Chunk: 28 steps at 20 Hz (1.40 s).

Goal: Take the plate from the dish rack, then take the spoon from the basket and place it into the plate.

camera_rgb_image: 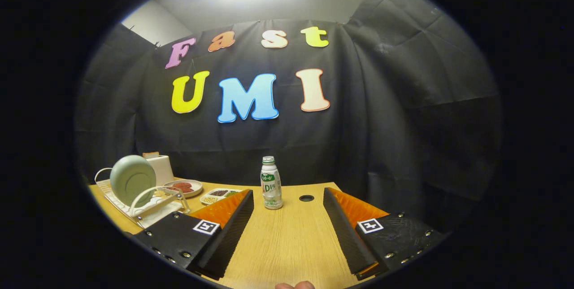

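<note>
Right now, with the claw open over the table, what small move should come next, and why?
Probably swing the claw left toward the dish rack. Its fingers stand wide apart with nothing between them, over bare wooden table, and a small bottle stands just ahead. The pale green plate stands upright in the rack, off to the left beyond the left finger, untouched.

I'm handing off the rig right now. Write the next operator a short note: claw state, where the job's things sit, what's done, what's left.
Claw: open, fingers wide apart, holding nothing, above the bare wooden table.
Plate: pale green, standing upright in the white dish rack, ahead and left of the left finger. Not yet taken.
Spoon and basket: I can't make them out from here; find them before step two.
Other things: a small drink bottle stands ahead between the fingers; food dishes sit behind the rack.
Done: nothing yet.
Left: take the plate from the rack, then the spoon into the plate.
</note>
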Each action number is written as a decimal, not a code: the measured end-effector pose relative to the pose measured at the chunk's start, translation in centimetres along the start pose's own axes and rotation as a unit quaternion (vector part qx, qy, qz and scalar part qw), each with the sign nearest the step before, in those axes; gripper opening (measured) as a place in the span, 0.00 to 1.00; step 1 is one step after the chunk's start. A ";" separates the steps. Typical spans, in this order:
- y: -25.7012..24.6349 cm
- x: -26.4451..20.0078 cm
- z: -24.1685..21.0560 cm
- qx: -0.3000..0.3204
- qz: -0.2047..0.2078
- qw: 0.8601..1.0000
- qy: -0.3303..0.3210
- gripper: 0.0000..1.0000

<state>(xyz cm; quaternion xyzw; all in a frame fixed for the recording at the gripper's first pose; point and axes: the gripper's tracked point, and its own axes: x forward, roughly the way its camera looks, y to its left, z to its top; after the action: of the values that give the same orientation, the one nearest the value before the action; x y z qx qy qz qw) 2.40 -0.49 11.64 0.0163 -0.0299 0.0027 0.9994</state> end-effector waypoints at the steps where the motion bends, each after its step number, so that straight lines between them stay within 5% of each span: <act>1: 0.7 -0.7 1.5 -0.002 0.004 1.000 0.000 0.96; 9: 7.5 -3.9 10.6 -0.003 0.005 1.000 -0.018 0.96; 17: 16.6 -2.6 13.1 0.019 0.041 0.999 0.004 0.96; 28: 31.2 1.2 8.9 0.057 0.140 0.962 0.227 0.96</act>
<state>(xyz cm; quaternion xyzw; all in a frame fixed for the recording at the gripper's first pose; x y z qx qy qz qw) 2.91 30.44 21.61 0.0678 0.1961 0.1484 0.9669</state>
